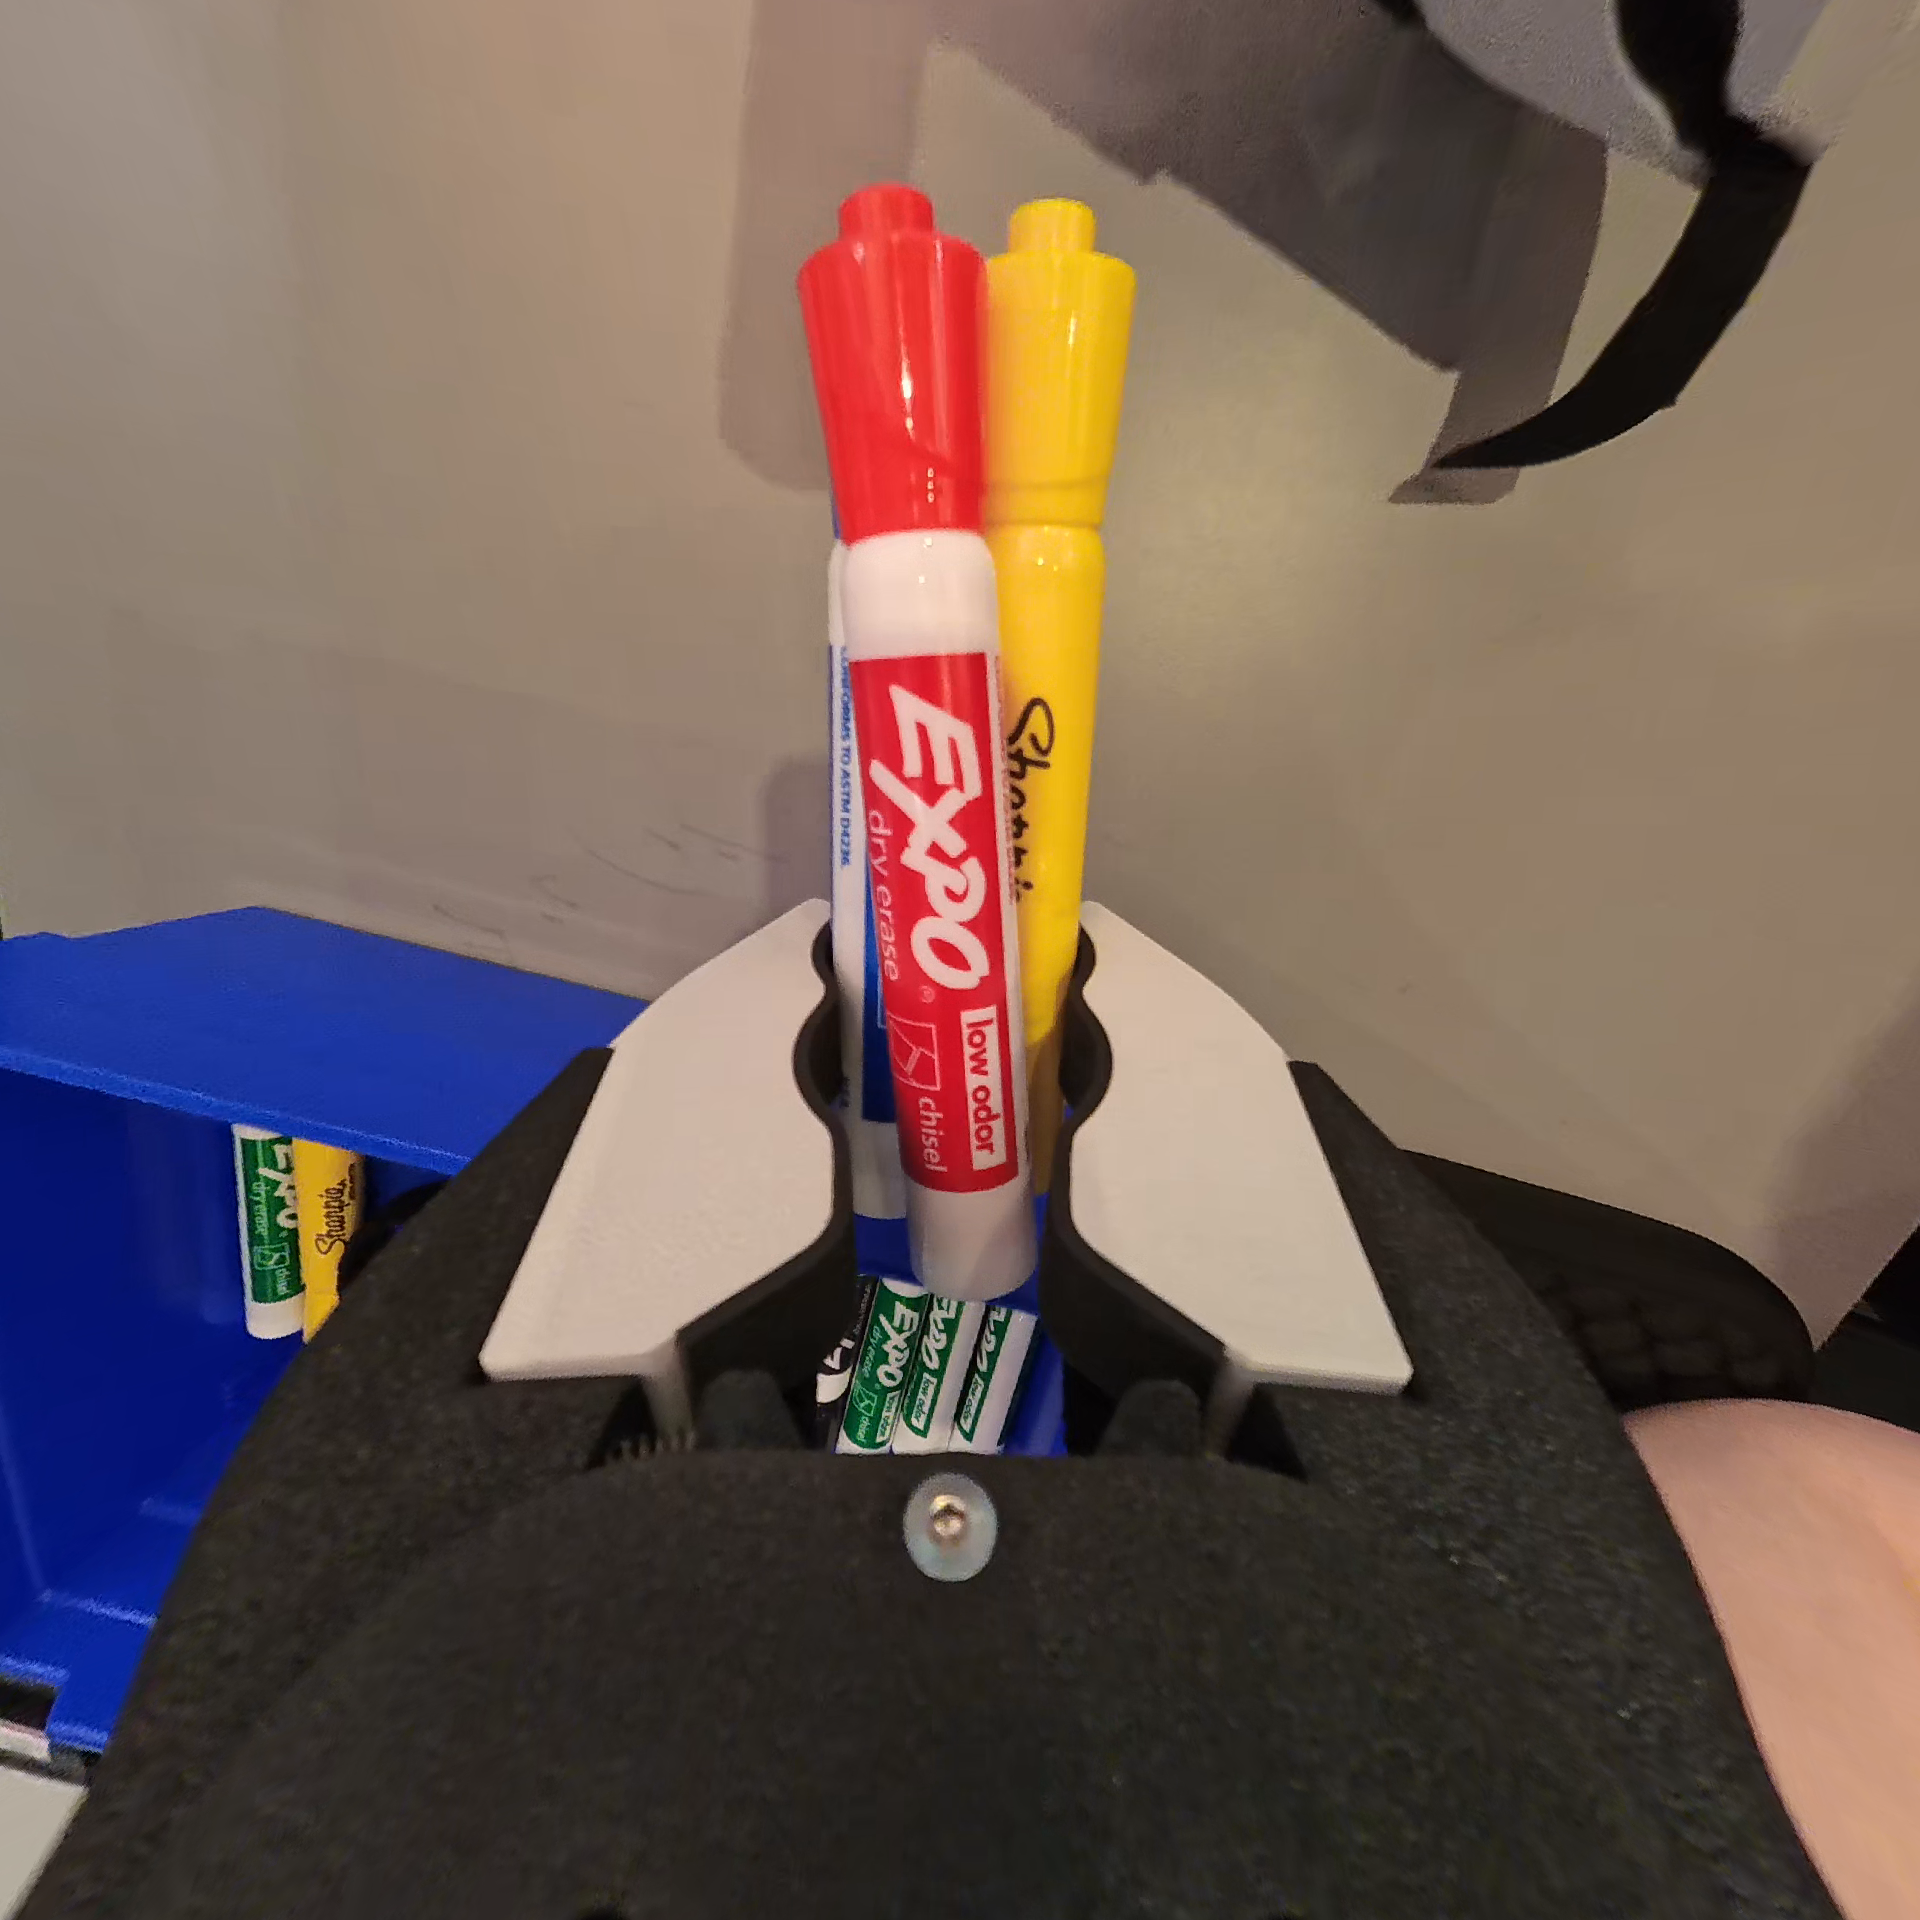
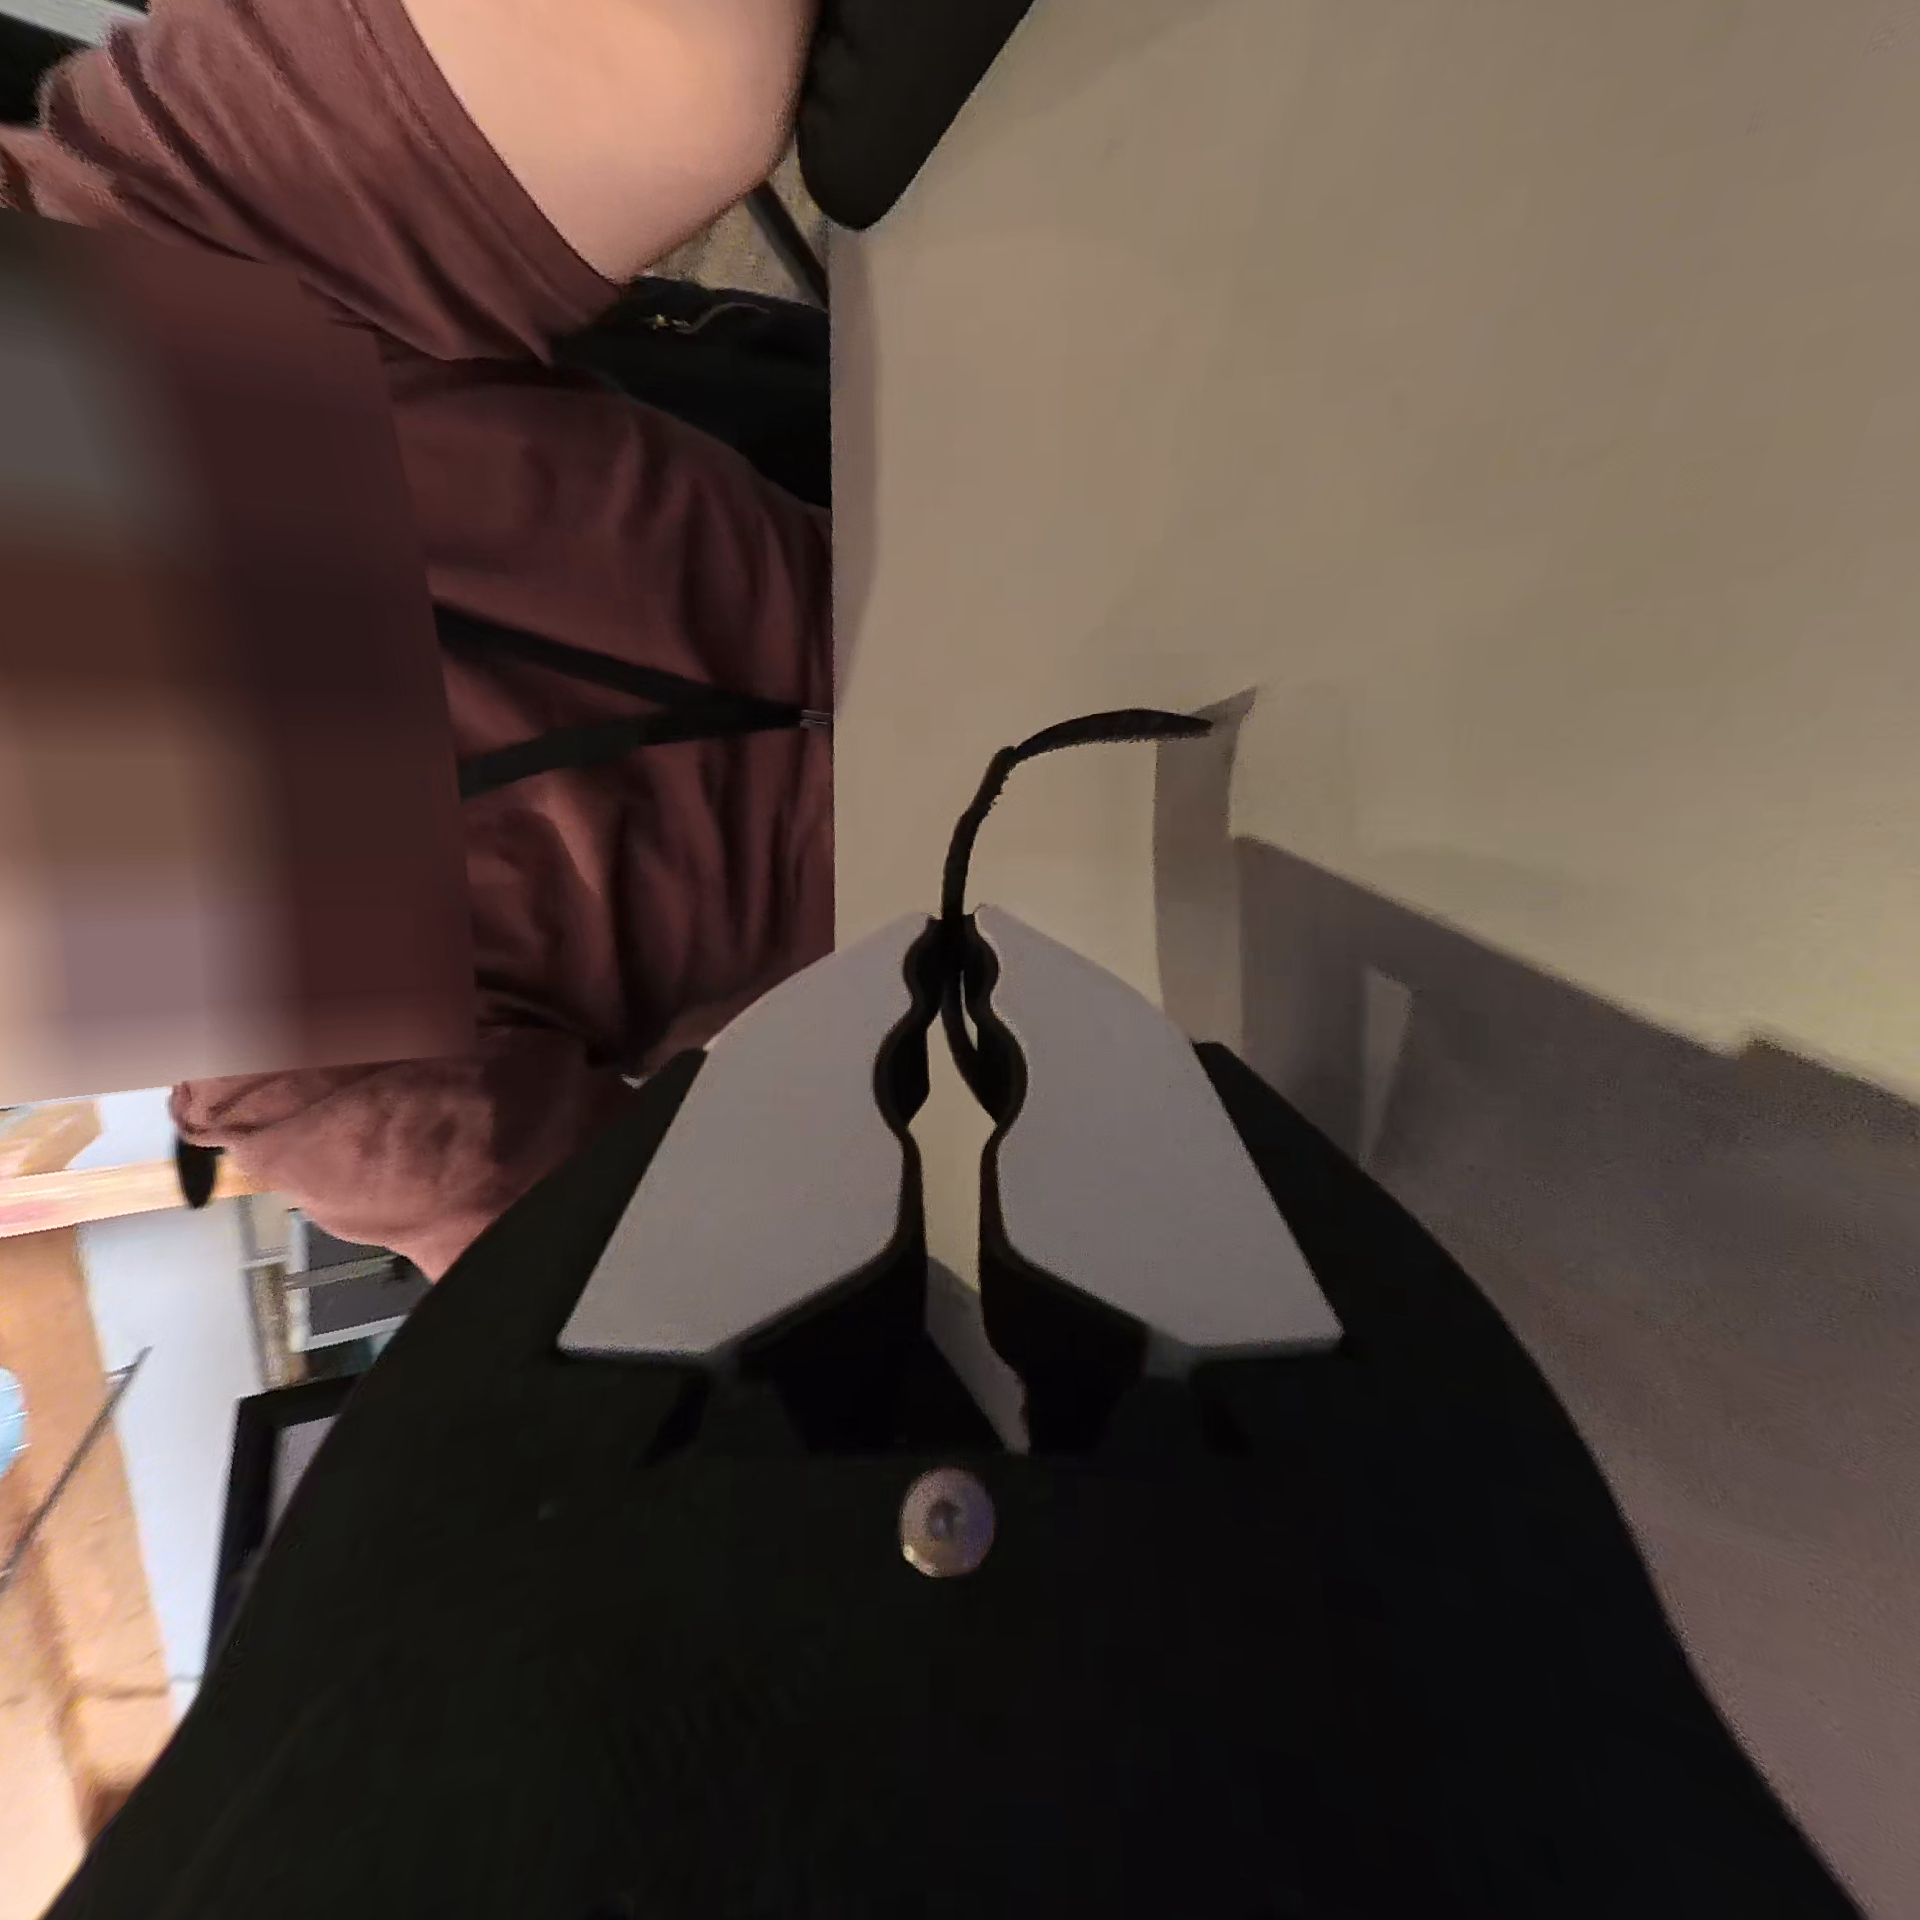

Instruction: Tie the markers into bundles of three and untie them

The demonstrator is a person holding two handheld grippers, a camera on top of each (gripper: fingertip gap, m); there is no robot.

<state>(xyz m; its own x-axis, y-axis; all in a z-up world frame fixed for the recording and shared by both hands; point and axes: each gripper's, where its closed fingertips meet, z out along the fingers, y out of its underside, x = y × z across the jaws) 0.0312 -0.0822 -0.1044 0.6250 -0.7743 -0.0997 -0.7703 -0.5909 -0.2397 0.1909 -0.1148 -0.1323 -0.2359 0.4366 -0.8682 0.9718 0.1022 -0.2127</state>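
Observation:
My left gripper (image 1: 951, 940) is shut on three markers held side by side above the table: a red-capped marker (image 1: 930, 790) in front, a second red-capped one (image 1: 844, 831) mostly hidden behind it, and a yellow marker (image 1: 1055, 623) on the right. No strap is around them. My right gripper (image 2: 951, 920) is shut on a black strap (image 2: 997, 790) that curls up and to the right from its fingertips. In the left wrist view that strap (image 1: 1652, 343) hangs from the right gripper at the top right, apart from the markers.
A blue bin (image 1: 208, 1039) at the left holds green-labelled markers (image 1: 914, 1371) and another yellow marker (image 1: 327, 1226). The tabletop (image 1: 1455, 779) is beige. A person in a maroon top (image 2: 623, 582) sits at the table edge in the right wrist view. Spacing between my two grippers at the tips: around 15 centimetres.

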